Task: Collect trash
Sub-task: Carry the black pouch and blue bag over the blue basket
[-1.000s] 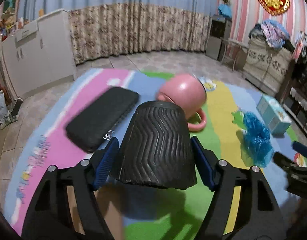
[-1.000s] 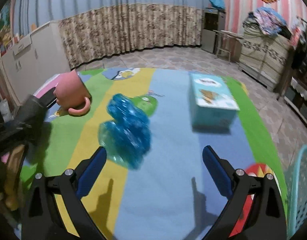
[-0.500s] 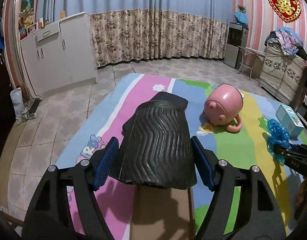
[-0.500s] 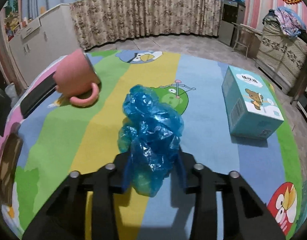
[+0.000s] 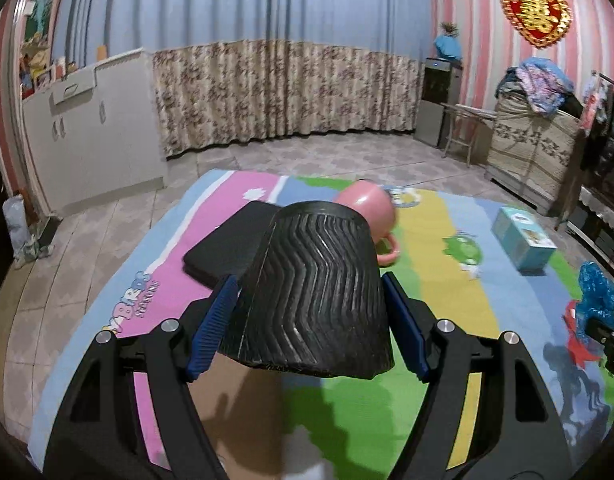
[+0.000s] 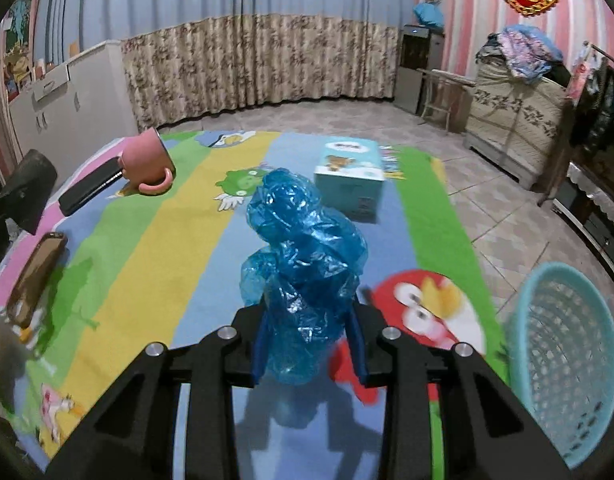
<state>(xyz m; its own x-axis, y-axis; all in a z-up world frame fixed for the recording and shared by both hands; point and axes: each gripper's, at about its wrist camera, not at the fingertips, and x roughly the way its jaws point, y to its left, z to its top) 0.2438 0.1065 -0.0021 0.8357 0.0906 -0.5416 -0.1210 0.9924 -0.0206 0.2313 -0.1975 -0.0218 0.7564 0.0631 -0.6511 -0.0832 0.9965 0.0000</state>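
Blue crinkled plastic (image 6: 307, 280) fills the near middle of the right wrist view — a crumpled bag of trash pinched between the right gripper's (image 6: 310, 354) fingers (image 6: 260, 350), which have just been closing and now press on it from both sides, holding it clear above the striped cartoon mat (image 6: 155, 248). Just to the right, at the mat's edge, stands a turquoise mesh basket (image 6: 563, 364), near the bag but apart from it. Farther out on the mat sit a light-blue tissue box (image 6: 349, 170), a pink mug (image 6: 147, 164) lying on its side, and a flat black case (image 6: 91, 188) touching or just beside the mug; a brown phone-like slab (image 6: 35, 276) lies at the left edge. In the left wrist view the left gripper (image 5: 309, 336) has its fingers (image 5: 211, 328) clamped on a black ribbed cup (image 5: 315, 292) held upside down — wide end nearest the camera. Beyond the mat lie the tiled floor (image 5: 307, 156), a patterned curtain (image 5: 283, 92) and a white cabinet (image 5: 91, 136).
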